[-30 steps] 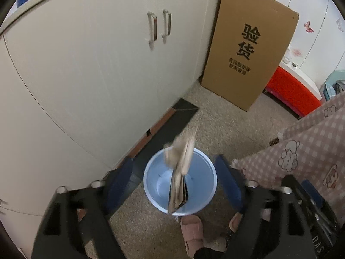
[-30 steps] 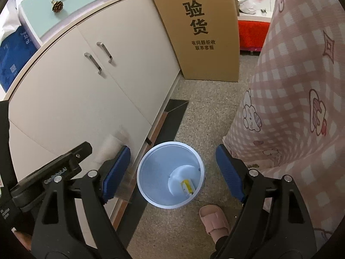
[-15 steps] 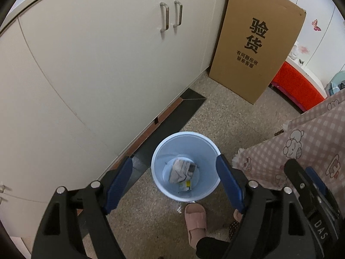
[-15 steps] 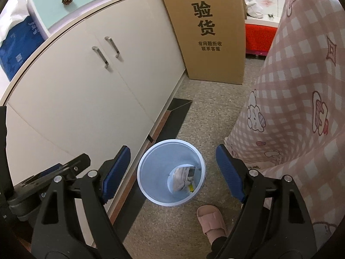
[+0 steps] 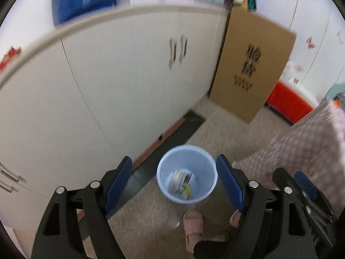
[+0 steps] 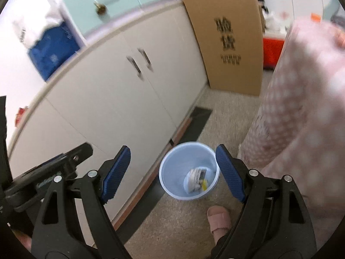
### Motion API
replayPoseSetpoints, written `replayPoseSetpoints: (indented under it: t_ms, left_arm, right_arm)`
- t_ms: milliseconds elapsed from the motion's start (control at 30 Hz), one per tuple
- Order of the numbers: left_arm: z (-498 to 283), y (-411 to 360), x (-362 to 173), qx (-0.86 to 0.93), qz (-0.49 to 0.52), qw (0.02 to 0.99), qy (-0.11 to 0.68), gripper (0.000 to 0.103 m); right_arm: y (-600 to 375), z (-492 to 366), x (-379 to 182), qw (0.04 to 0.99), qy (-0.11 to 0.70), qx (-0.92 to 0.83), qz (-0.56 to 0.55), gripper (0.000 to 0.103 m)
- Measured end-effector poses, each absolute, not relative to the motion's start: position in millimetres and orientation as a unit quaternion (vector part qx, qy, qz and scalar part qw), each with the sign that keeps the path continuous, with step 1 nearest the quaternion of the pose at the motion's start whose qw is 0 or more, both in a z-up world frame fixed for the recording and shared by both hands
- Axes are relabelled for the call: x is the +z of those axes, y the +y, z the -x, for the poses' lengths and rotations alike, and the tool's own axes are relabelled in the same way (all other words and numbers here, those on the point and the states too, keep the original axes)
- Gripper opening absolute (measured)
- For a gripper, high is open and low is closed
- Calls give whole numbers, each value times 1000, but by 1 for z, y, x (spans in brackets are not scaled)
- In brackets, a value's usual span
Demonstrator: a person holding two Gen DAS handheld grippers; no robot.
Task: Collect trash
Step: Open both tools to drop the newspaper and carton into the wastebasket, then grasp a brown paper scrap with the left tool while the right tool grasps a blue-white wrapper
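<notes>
Both grippers hang above the pale blue bin [image 5: 186, 173] right now, angled down at it; the left gripper [image 5: 174, 183] has its blue-padded fingers [image 5: 118, 182] spread wide with nothing between them but air and the bin far below; the right gripper [image 6: 172, 170] shows the same, fingers [image 6: 230, 173] apart and empty. The trash is in the bin: a crumpled, printed wad of paper [image 5: 180, 178] lies on the bottom, and just beside it a small yellow scrap [image 5: 188, 191]; from the right-hand view the wad [image 6: 195, 179] sits toward the right of the bin floor.

The bin stands on the speckled floor [image 5: 215, 133], close to the foot of a long cream cabinet [image 5: 129, 82] with paired handles [image 5: 177, 49]; a dark strip [image 5: 172, 138] runs along the cabinet's base, just beside the bin. A tall cardboard box [image 6: 226, 36] with black printing leans at the cabinet's far end; a red box [image 5: 286, 103] sits low behind it. On the right, a pink checked cloth [image 6: 301, 108] drapes down near the bin. On the counter above the cabinet there is a blue bag [image 6: 51, 51] and pale green drawers [image 6: 120, 4], both smeared by blur. A person's foot in a pink slipper [image 6: 218, 220] is planted just short of the bin; the left view shows that slipper [image 5: 193, 226] too.
</notes>
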State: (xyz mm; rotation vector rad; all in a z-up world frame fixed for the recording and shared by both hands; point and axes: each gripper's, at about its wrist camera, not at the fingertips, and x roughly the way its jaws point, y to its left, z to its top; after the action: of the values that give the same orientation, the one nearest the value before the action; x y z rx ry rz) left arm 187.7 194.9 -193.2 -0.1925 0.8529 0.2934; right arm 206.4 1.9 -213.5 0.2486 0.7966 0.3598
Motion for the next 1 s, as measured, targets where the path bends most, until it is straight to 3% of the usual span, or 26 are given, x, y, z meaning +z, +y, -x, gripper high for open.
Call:
replayPoseSetpoints:
  t_ms: [200, 367, 700, 1000]
  left_arm:
    - [-171, 150, -129, 78, 82, 931, 348, 82]
    - [-176, 80, -102, -32, 66, 935, 347, 82]
    - [-202, -71, -91, -166, -17, 917, 361, 82]
    - [-229, -145, -97, -227, -47, 902, 365, 82]
  right_arm:
    - [-52, -164, -136, 936, 301, 128, -133, 80]
    - [-143, -137, -100, 951, 257, 23, -168, 80]
    - [-303, -104, -98, 935, 234, -136, -228, 80]
    - [-374, -119, -117, 909, 258, -150, -291, 80]
